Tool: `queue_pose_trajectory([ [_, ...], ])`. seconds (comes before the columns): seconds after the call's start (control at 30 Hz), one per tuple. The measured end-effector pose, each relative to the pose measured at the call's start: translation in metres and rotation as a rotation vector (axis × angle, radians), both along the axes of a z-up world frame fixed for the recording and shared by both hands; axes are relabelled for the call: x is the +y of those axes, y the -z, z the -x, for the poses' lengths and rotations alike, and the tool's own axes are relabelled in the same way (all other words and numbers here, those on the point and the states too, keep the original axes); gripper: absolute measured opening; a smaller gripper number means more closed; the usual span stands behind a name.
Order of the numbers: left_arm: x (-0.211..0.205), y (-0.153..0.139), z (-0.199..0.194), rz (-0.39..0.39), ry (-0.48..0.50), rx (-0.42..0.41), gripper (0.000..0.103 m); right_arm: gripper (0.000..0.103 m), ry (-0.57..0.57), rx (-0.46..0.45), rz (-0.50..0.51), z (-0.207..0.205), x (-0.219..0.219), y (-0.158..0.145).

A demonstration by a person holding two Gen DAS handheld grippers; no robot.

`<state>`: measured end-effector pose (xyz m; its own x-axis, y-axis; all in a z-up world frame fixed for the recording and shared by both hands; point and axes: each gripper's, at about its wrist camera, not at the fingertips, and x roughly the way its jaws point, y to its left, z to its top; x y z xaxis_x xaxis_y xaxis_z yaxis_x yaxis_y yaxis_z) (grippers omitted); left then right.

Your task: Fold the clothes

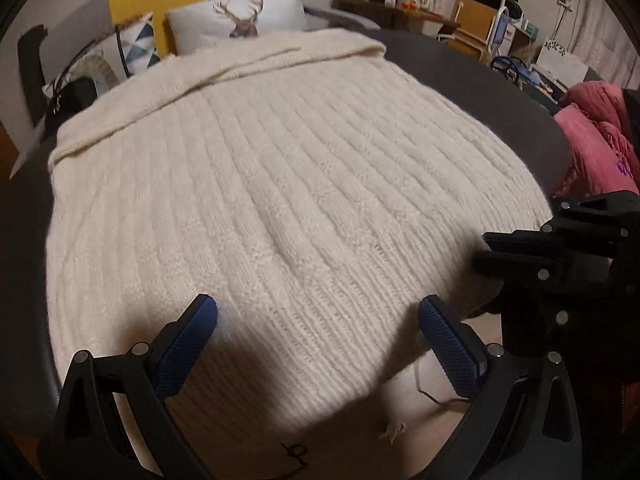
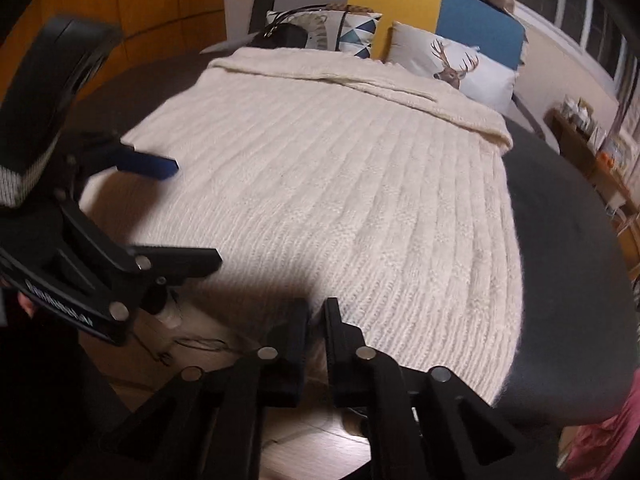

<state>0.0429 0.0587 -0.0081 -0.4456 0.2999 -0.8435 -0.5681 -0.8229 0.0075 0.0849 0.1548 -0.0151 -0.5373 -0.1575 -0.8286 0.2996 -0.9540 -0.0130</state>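
Ahead of both hand-held grippers, cream knit sweater (image 1: 280,200) spread flat on dark bed (image 1: 460,80), left hand-held gripper (image 1: 318,320) spread wide over its near hem, right hand-held gripper (image 2: 316,320) closed at hem, grip unclear.

Home living room, deer-print cushion (image 1: 248,16), cluttered sideboard (image 1: 396,12), wood floor

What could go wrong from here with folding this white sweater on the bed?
The sweater's near hem hangs past the bed's edge, so a tug may slide it toward the floor. Only the right claw has closed at that hem; the left claw gapes above it, so lifting now may skew the fold.
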Motion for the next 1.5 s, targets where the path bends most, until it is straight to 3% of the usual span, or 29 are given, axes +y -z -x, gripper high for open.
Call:
queue_pose_trajectory([
  [0.13,-0.011,-0.015,0.003,-0.059,-0.019,0.003,0.028,0.005,0.008,-0.031,0.085,-0.001,0.009,-0.006],
  [0.23,-0.017,-0.018,0.008,-0.105,-0.026,-0.033,0.024,0.005,0.002,-0.036,0.139,-0.006,0.012,-0.02],
  [0.37,-0.021,-0.02,0.014,-0.13,-0.031,-0.053,0.023,0.005,-0.037,-0.072,0.123,-0.009,0.005,-0.021],
  [0.5,-0.029,-0.026,0.029,-0.066,-0.054,-0.003,0.024,0.005,-0.032,-0.179,0.112,-0.003,0.004,0.007],
  [0.6,-0.041,-0.027,0.047,0.002,-0.091,0.046,0.024,0.009,-0.044,-0.204,0.169,-0.002,0.01,0.008],
  [0.7,-0.057,-0.024,0.064,0.022,-0.137,0.058,0.024,0.01,-0.078,-0.135,0.146,-0.007,0.009,-0.014],
  [0.8,-0.072,-0.016,0.075,0.012,-0.185,0.05,0.03,0.01,-0.088,-0.02,0.215,-0.004,0.008,-0.043],
  [0.87,-0.077,-0.012,0.077,-0.013,-0.195,0.057,0.034,0.016,-0.084,0.024,0.249,0.006,0.004,-0.055],
  [1.07,-0.08,-0.005,0.069,0.025,-0.208,0.141,0.056,0.017,-0.114,-0.044,0.168,0.045,-0.039,-0.025],
  [1.17,-0.088,-0.005,0.074,-0.03,-0.241,0.107,0.057,0.017,-0.166,-0.078,0.126,0.037,-0.065,-0.011],
  [1.27,-0.084,-0.004,0.07,-0.003,-0.233,0.135,0.057,0.023,-0.202,-0.064,0.034,0.023,-0.082,-0.003],
  [1.37,-0.086,-0.003,0.07,-0.026,-0.253,0.127,0.058,0.023,-0.222,-0.067,-0.026,0.011,-0.09,0.001],
  [1.5,-0.086,-0.003,0.069,-0.03,-0.257,0.132,0.058,0.023,-0.239,-0.091,-0.06,0.002,-0.093,0.004],
])
